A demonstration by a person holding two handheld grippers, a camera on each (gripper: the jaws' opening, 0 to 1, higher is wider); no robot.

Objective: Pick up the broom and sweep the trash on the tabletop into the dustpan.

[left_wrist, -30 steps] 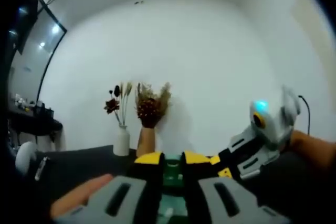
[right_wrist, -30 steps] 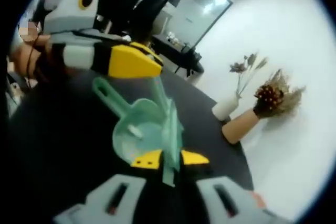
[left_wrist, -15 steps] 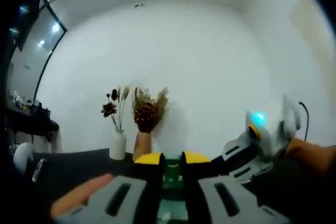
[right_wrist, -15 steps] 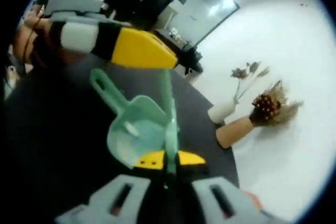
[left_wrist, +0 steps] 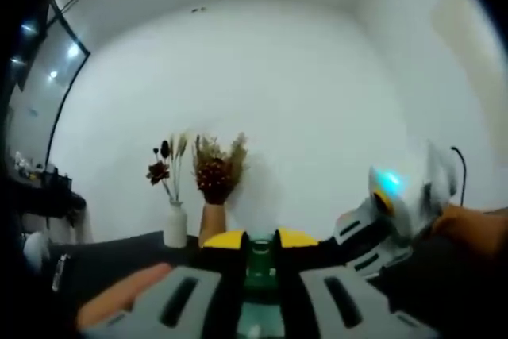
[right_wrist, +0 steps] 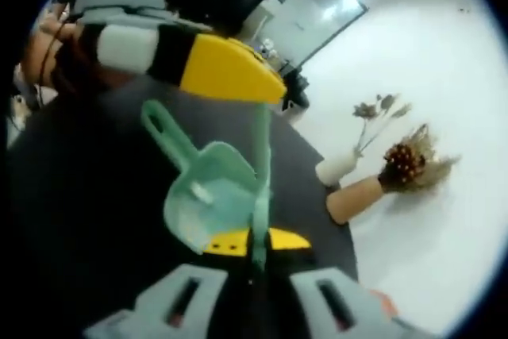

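Where the green broom handle runs up the middle of the right gripper view, it stands between the yellow-tipped jaws of the right gripper, which are closed on it; its upper end meets the yellow jaw tip of the left gripper, entering from the upper left. Just left of the handle and touching it in this view, the mint-green dustpan lies on the black tabletop, its own handle pointing up and to the left. A small pale scrap sits inside the pan. The far edge of the tabletop curves past the pan on the right, and beyond it stand a white vase and a tan vase holding dried flowers, near a white wall. Bare dark tabletop extends to the left of and nearer than the pan.

In the left gripper view, the left gripper has its yellow-tipped jaws clamped on the broom handle. The right gripper enters from the right, held by a hand. A finger shows at the lower left. The tabletop ends at a far edge where the white vase and tan vase stand against the wall.
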